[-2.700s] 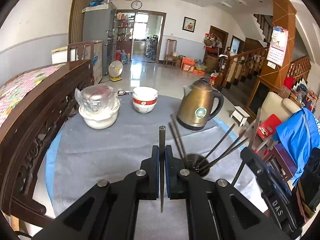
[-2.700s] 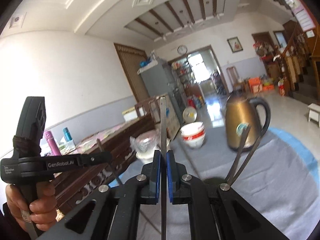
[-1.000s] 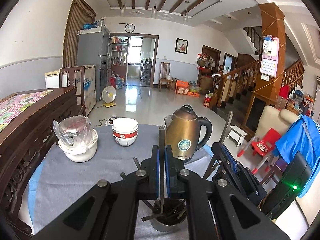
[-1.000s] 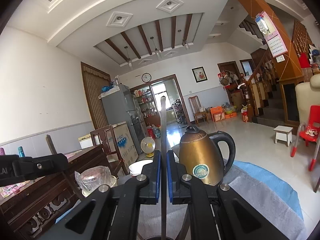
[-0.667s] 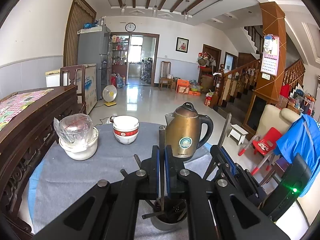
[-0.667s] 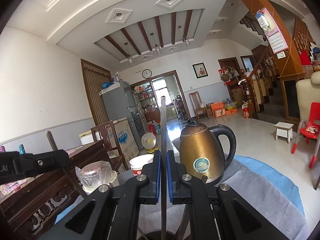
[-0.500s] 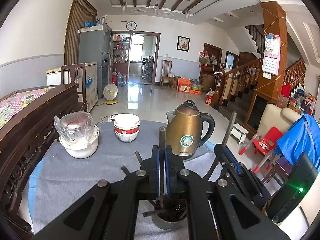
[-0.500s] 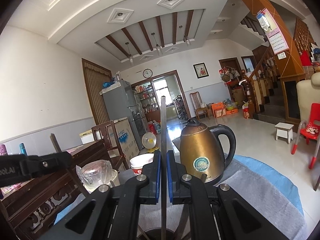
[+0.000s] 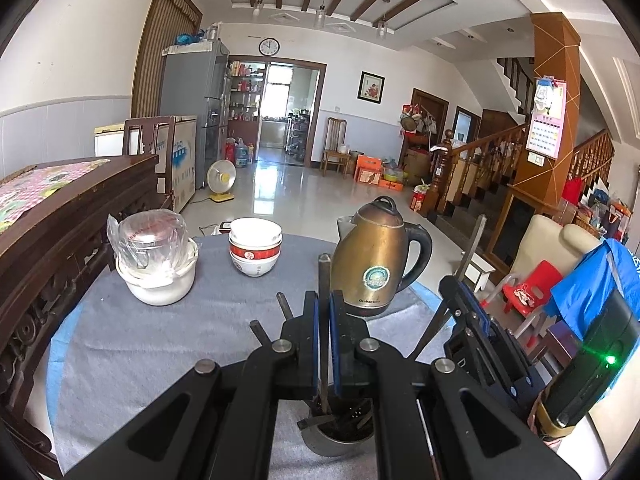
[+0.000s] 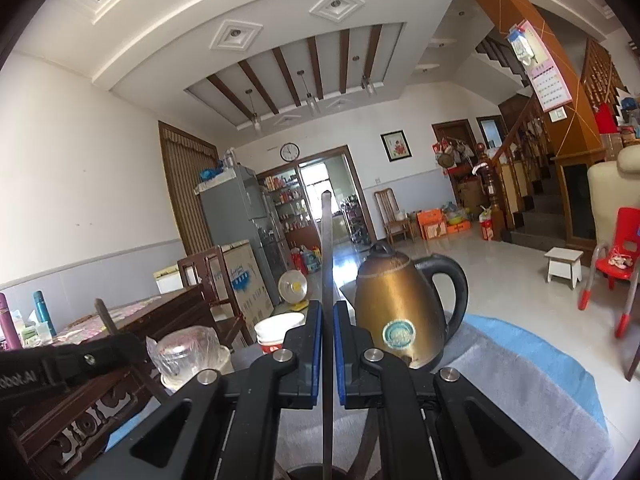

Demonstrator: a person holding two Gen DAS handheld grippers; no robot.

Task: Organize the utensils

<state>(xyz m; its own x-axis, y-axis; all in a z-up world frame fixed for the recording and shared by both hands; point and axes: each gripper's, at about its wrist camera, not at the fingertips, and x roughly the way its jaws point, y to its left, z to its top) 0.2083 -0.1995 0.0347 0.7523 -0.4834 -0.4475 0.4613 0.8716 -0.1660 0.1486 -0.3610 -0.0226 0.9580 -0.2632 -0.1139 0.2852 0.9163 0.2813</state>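
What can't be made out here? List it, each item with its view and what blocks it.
- Left wrist: the lower end of the chopstick and most of the metal cup are hidden behind the left claw.
- Right wrist: the cup is cut off by the bottom edge, so the tip of the chopstick in the right claw is unseen.
- Left wrist: the kettle label is too small to read.

On the side of my left claw (image 10: 72, 364), seen from my right wrist, I read part of a white word: "obot.AI". The kettle (image 9: 376, 256) carries a round green badge with small lettering beneath, too small for me to read. The wall clock (image 9: 269, 46) has numerals, illegible.
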